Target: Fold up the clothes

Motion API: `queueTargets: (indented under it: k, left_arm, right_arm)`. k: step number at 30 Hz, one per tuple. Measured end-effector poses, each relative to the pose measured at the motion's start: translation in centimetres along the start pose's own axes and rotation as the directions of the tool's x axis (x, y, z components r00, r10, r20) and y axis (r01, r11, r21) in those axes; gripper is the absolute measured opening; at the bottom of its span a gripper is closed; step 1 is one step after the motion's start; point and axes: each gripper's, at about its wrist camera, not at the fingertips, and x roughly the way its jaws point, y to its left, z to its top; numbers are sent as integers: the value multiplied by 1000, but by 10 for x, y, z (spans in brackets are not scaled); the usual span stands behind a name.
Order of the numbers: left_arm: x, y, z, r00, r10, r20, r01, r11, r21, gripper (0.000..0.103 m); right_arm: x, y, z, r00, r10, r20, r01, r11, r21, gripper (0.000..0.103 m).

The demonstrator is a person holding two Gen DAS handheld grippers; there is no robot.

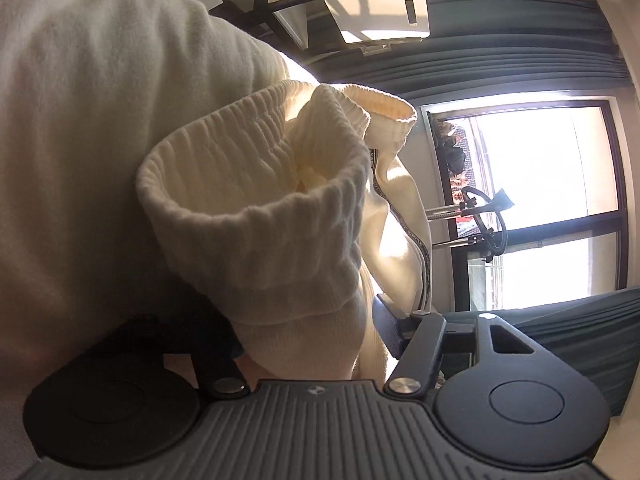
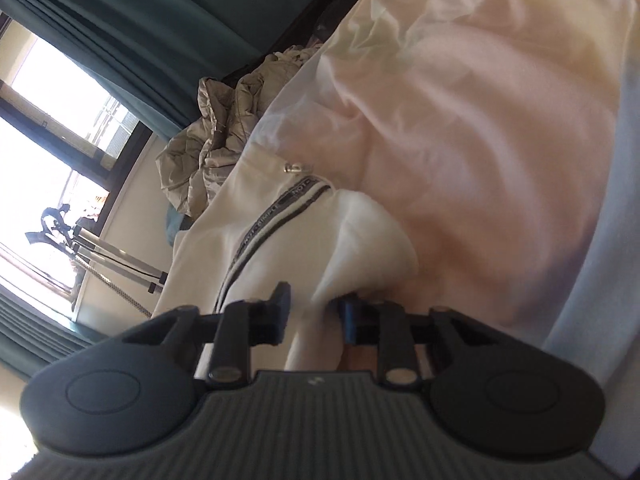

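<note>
Cream sweatshirt (image 1: 256, 200) lies on the bed, held at 2 places. The left tongs (image 1: 308, 344) point slightly downward, rolled so the window stands sideways; both fingers press a thick bunch of ribbed cuff between them, about half open around it. The right tongs (image 2: 314, 312), also rolled and tilted down, are nearly closed, blue pads pinching a thin fold of the sweatshirt (image 2: 280, 248) beside its striped zipper tape (image 2: 276, 216).

Only the left view shows the ribbed cuff (image 1: 248, 184) up close and a white chair (image 1: 376, 12) beyond it. Only the right view shows the pink bed sheet (image 2: 480, 120) past the sweatshirt and a crumpled grey garment (image 2: 216, 132) between sweatshirt and green curtain (image 2: 160, 20).
</note>
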Motion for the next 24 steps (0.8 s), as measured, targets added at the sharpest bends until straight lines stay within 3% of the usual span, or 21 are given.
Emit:
queueTargets:
  k: [2, 4, 9, 13, 15, 18, 20, 22, 24]
  left_arm:
    - [-2, 3, 4, 1000, -7, 14, 7, 1000, -25, 30]
    - [-4, 6, 8, 1000, -13, 27, 14, 999, -48, 23]
    - [-28, -8, 13, 998, -39, 51, 39, 999, 4, 20]
    - [-42, -14, 12, 1000, -13, 24, 11, 997, 73, 19]
    - [-43, -15, 9, 1000, 15, -5, -14, 991, 133, 20]
    - [-39, -24, 7, 994, 98, -48, -84, 967, 242, 24]
    - [-40, -30, 6, 988, 146, -43, -127, 949, 289, 36]
    - [-43, -41, 1, 979, 200, -28, -178, 921, 346, 40]
    - [-47, -54, -4, 969, 247, -11, -220, 883, 415, 55]
  right_arm:
    - [-11, 5, 7, 998, 22, 53, -21, 999, -29, 8]
    - [-25, 10, 14, 993, 52, 102, -47, 998, -52, 5]
    - [-57, 21, 40, 986, 66, 156, -50, 993, -103, 5]
    - [-78, 19, 52, 981, 54, 184, -30, 991, -131, 4]
    - [-80, 10, 52, 984, 24, 177, 3, 989, -149, 5]
    - [-70, -10, 42, 995, -23, 99, 39, 987, -155, 7]
    - [-66, -19, 30, 996, -71, 60, 80, 981, -175, 11]
    - [-66, -23, 19, 994, -101, 42, 108, 970, -217, 16]
    - [-72, -23, 10, 992, -123, 40, 129, 956, -265, 26]
